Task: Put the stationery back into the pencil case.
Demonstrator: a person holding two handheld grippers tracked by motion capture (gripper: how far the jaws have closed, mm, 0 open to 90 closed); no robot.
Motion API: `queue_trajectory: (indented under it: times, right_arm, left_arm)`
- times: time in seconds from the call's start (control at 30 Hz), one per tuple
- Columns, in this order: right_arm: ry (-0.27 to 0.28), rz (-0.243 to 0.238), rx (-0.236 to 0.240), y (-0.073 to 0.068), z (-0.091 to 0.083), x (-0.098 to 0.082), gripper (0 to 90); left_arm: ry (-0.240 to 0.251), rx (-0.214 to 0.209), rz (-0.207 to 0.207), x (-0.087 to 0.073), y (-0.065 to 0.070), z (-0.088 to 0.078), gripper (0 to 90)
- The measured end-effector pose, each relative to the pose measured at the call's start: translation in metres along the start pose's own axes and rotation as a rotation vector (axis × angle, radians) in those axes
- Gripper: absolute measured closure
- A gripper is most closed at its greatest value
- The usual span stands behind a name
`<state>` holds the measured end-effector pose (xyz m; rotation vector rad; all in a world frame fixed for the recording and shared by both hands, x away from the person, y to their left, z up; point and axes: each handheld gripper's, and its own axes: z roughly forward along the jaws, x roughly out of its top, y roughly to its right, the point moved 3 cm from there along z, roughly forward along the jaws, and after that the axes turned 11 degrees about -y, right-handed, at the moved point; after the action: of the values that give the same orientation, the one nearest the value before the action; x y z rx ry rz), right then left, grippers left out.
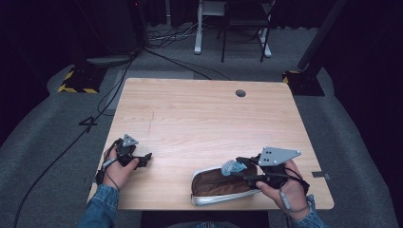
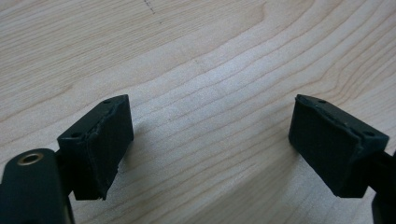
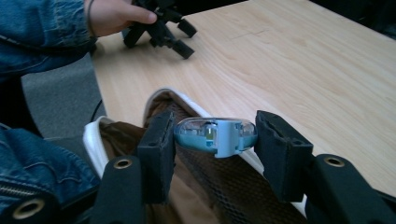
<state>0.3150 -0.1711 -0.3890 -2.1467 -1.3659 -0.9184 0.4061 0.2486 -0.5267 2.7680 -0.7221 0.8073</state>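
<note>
Right hand-held gripper [image 3: 212, 140] clamps the blue dispenser [image 3: 215, 135] (endwise) above the open pouch [image 3: 116, 135].

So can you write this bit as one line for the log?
right gripper: shut on blue gadget, over open pouch | left gripper: open, nothing held, resting on table

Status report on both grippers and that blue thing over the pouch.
Right gripper shut on small blue device, above open brown pouch. Left gripper open, empty, low over table. Nothing in the way.
</note>
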Motion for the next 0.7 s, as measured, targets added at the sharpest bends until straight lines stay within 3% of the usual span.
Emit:
queue_trajectory:
  times: [0.57,0.7]
  right_arm:
    - [-0.077,-0.056,0.090,-0.020,0.019,0.001,49.4]
    - [-0.097,-0.051,0.113,-0.022,0.025,0.000,49.4]
  left_arm:
    - [0.000,-0.002,-0.005,0.000,0.000,0.000,14.2]
    - [0.000,-0.001,-0.001,0.000,0.000,0.000,14.2]
